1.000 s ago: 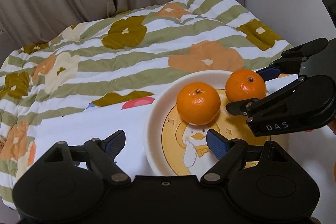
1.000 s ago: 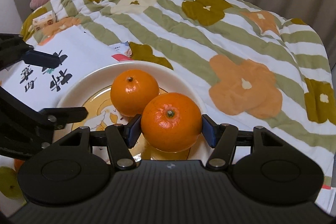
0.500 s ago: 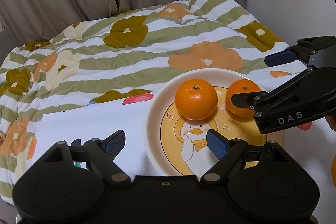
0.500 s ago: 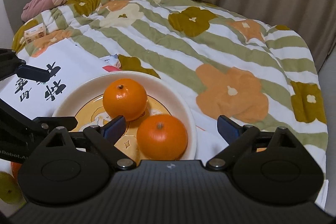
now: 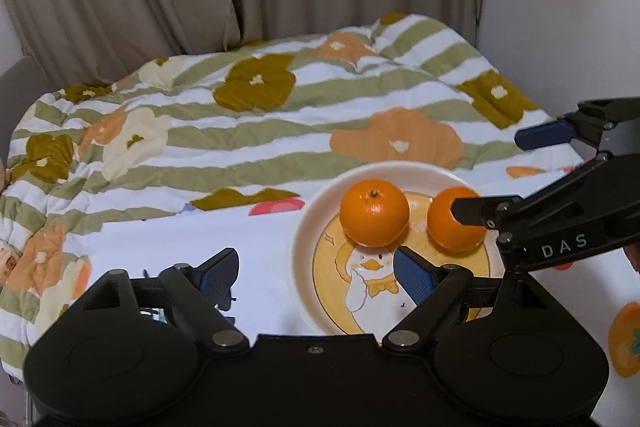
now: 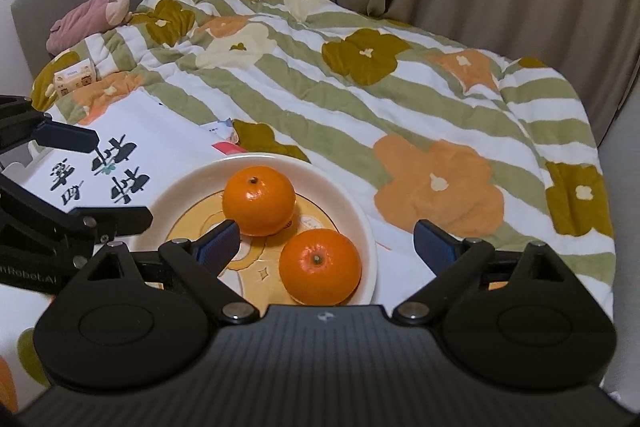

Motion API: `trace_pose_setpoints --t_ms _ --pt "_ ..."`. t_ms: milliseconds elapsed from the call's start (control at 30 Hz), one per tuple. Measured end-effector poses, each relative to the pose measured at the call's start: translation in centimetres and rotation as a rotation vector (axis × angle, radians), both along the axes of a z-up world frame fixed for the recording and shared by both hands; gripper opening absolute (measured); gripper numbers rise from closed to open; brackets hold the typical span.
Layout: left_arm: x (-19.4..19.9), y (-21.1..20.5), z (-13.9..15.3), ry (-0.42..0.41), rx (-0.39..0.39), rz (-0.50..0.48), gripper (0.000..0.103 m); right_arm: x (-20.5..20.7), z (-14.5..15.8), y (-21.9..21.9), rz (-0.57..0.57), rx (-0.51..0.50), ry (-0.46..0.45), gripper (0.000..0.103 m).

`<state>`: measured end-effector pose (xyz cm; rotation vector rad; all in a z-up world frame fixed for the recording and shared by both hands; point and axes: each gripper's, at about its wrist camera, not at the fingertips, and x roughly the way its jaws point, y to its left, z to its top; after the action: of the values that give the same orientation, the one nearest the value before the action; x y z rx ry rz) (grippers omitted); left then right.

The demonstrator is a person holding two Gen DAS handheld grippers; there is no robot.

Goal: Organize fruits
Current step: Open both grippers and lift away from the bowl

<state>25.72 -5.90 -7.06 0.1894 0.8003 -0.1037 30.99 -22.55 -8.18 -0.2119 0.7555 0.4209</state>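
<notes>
Left tongs (image 5: 314, 273) gape empty beside the plate (image 6: 360, 223); two oranges (image 6: 259, 200) (image 6: 320, 271) sit on it, near each other; right tongs (image 6: 326, 247) stand wide, holding nothing. Placement looks done; next, fetch another fruit

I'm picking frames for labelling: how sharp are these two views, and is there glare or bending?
Left wrist view: quilt slightly smeared, oranges fairly crisp, curtain folds bowed by the fisheye, corners dark. Right wrist view: sharper, soft highlight on the far orange, no harsh glare on the plate.
</notes>
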Motion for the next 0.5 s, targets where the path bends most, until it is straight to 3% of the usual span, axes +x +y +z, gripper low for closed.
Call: trace_pose_setpoints --t_ms 500 --pt "-8.4 3.7 5.6 -0.135 -0.082 0.044 0.093 -9.3 6.6 0.0 -0.170 0.057 -0.005 0.103"
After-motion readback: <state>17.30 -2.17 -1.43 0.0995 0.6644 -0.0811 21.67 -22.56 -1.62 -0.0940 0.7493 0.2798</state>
